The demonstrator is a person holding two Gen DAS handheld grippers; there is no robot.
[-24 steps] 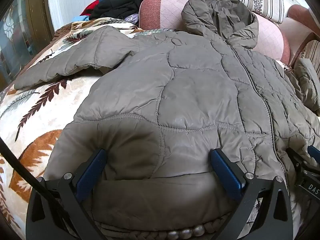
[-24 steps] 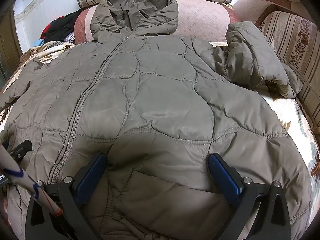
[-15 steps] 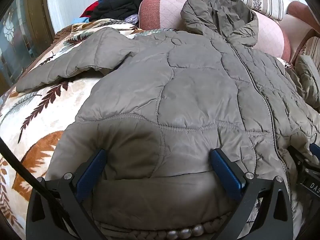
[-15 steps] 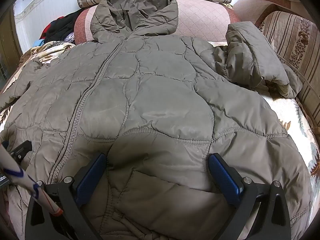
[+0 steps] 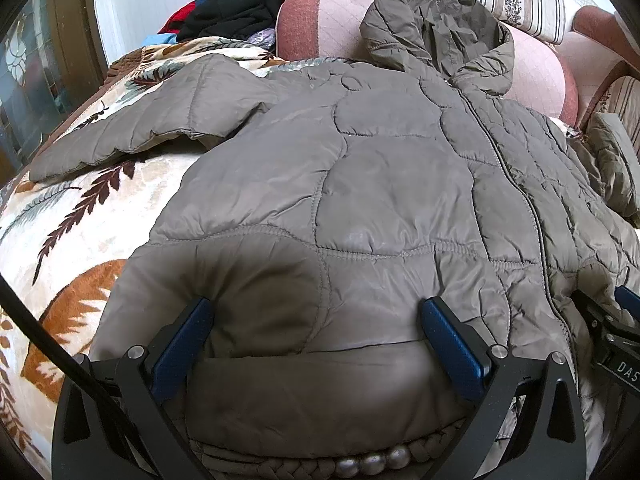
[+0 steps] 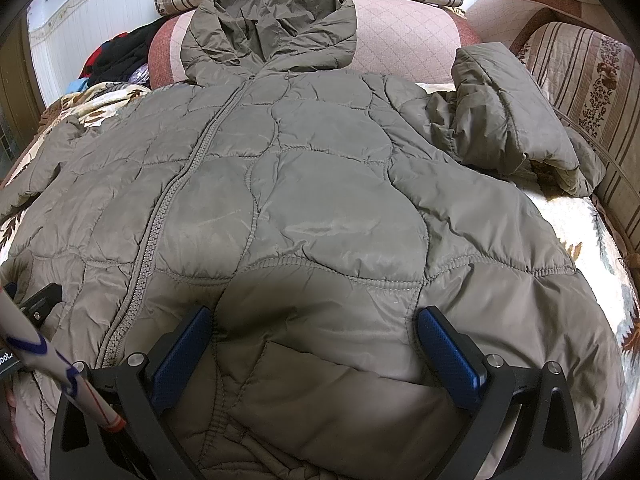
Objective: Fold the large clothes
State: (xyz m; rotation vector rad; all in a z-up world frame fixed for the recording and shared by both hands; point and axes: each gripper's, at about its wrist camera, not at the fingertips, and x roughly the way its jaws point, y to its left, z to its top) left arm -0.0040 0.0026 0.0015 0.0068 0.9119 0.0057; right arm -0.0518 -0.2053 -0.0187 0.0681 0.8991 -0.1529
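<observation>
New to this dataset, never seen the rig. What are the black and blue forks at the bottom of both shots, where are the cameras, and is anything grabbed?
There is no robot arm. A person holds a two-finger claw in each hand, and each claw carries a fisheye camera looking forward along its fingers. The forks are those fingers, with blue pads.

One picture is from the left claw, the other from the right claw. Part of the right claw also shows at the right edge of the left view.

Both look down on an olive-grey quilted hooded jacket, zipped up and spread front-up on a leaf-print blanket. Its hood rests against a pink cushion. One sleeve lies stretched out; the other sleeve is doubled up near the striped sofa arm.

Nothing is held: both claws stand wide open over the jacket's hem.
</observation>
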